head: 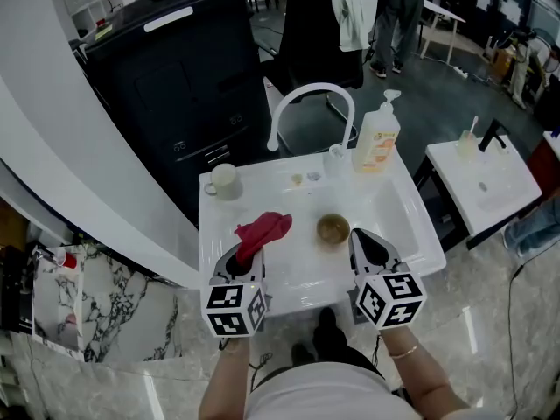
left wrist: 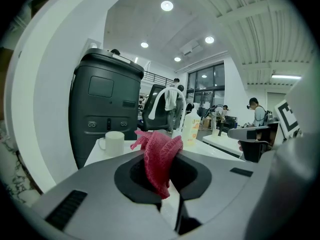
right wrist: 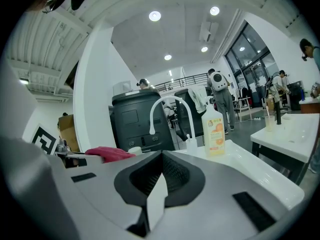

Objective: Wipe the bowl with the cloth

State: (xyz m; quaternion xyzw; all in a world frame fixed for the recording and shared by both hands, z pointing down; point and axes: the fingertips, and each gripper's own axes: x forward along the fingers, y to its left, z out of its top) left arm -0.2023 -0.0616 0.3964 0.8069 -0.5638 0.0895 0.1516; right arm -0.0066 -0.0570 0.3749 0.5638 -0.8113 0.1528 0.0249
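Observation:
A small brown bowl sits in the white sink basin. A red cloth sticks up from my left gripper, which is shut on it to the left of the bowl. In the left gripper view the cloth is pinched between the dark pads of that gripper. My right gripper hovers just right of the bowl and nearer to me. Its jaws are shut with nothing between them. The bowl shows in neither gripper view.
A curved white faucet, a soap bottle and a small dispenser stand at the back of the sink. A white mug is at the back left. A black cabinet stands behind, a second white sink to the right.

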